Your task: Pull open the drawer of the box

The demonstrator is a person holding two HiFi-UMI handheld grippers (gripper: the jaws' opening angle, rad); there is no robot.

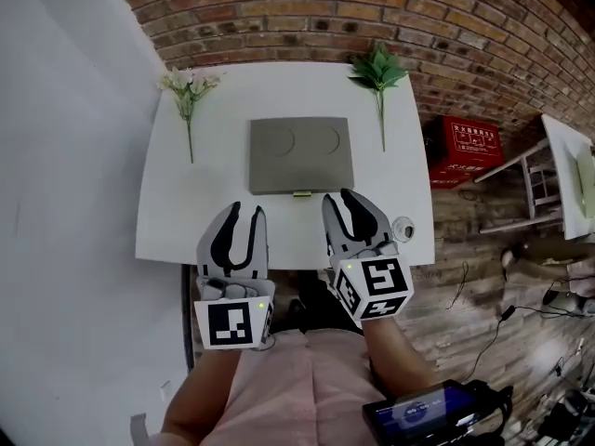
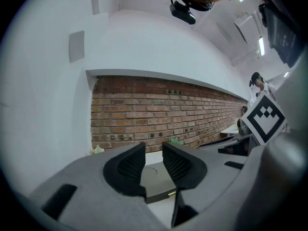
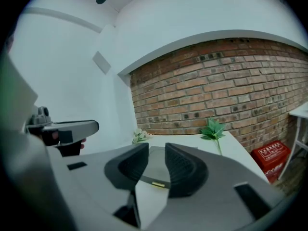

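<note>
A flat grey box (image 1: 300,154) lies in the middle of the white table (image 1: 167,221), with a small gold drawer handle (image 1: 302,193) on its near edge. My left gripper (image 1: 246,210) hovers over the table's near part, left of the handle, jaws apart and empty. My right gripper (image 1: 339,197) is just right of the handle, also open and empty. In the left gripper view the box (image 2: 156,177) and handle (image 2: 171,193) show beyond the open left gripper (image 2: 153,150). In the right gripper view the box (image 3: 154,170) and handle (image 3: 158,183) lie ahead of the right gripper (image 3: 157,150).
A white flower sprig (image 1: 189,91) lies at the table's back left and a green leafy sprig (image 1: 378,71) at the back right. A small round object (image 1: 403,229) sits near the front right corner. A brick wall (image 1: 372,7) backs the table; a red crate (image 1: 462,149) stands on the floor.
</note>
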